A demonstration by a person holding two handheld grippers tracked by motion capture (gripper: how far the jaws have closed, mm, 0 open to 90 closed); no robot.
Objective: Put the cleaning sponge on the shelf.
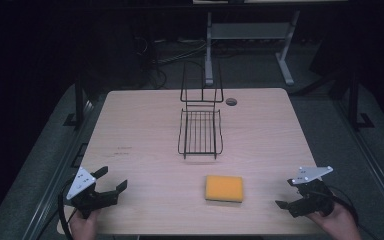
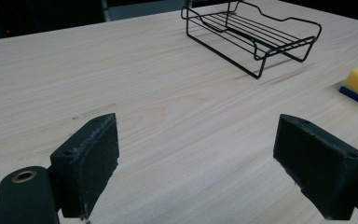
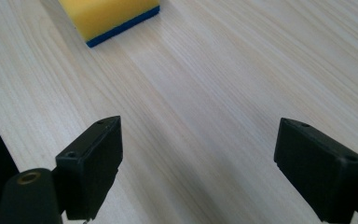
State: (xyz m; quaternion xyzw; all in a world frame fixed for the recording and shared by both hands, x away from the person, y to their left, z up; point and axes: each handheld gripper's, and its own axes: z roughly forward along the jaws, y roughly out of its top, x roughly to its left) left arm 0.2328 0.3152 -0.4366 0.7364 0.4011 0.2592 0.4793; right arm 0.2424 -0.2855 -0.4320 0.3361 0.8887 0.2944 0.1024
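No text, label, brand, number or sign can be read anywhere. The yellow sponge (image 1: 224, 188) has plain faces, and the black wire rack (image 1: 200, 131) carries no tag. On the wooden table (image 1: 130, 125), left of the rack, there are a few small dark marks, too small to tell whether they are letters. The grey plates on the left gripper (image 1: 114, 181) and right gripper (image 1: 284, 196) show only holes.

From up top we look forward and down over the whole bench (image 1: 145, 125). Our two tong cameras sit low and close to the wood, and both catch the yellow sponge (image 1: 224, 188) the high view has too.
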